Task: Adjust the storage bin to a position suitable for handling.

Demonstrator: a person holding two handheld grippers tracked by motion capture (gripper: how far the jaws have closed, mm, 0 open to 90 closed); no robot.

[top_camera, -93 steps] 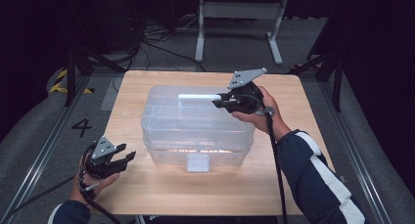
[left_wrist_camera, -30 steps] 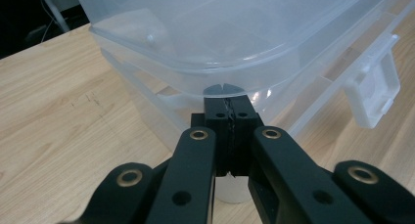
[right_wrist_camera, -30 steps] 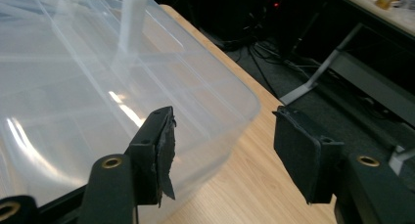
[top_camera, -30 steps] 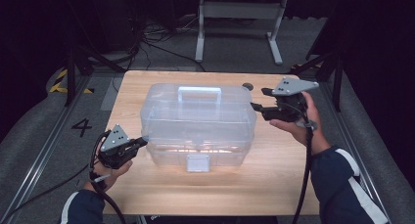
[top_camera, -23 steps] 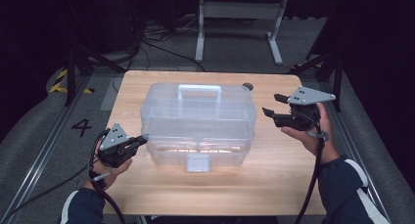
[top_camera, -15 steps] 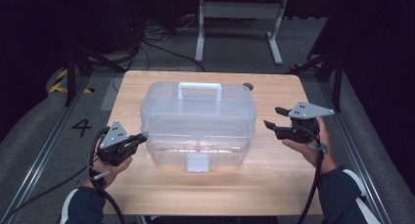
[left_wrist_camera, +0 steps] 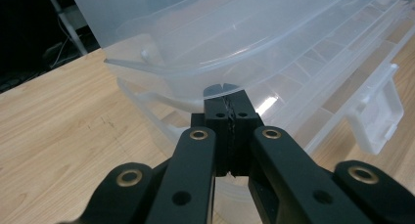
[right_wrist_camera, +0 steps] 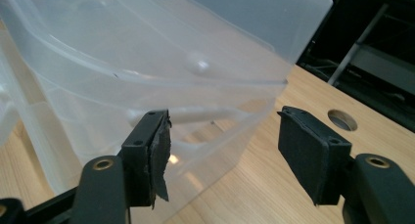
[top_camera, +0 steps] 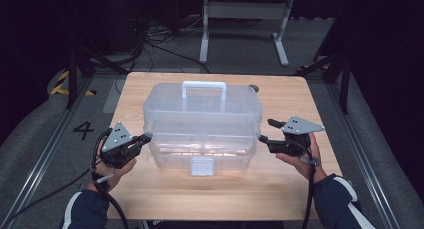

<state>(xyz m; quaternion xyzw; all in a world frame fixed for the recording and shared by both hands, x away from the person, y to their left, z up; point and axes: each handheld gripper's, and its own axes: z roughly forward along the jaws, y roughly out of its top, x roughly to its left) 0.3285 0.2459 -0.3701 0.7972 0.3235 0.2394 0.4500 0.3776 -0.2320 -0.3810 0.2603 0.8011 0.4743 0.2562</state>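
Your clear plastic case [top_camera: 202,124] sits in the middle of the tabletop [top_camera: 280,189], white handle [top_camera: 203,87] up and front latch [top_camera: 202,165] facing you. Your left gripper [top_camera: 142,137] has its fingers pressed together with nothing between them, the tips touching or nearly touching the case's left end just under the lid's rim. Your right gripper [top_camera: 263,130] stands just beside the right end with its fingers apart, one pad [right_wrist_camera: 159,148] in front of the case's lower corner and the other over bare wood.

It looks as if you mean to take the case from both ends. Keep both hands at matching height so the push or lift is even and the case does not twist. Set your right fingers squarely against the wall or rim, not the rounded corner, where smooth plastic will likely slip. Press gently; the thin walls probably flex.
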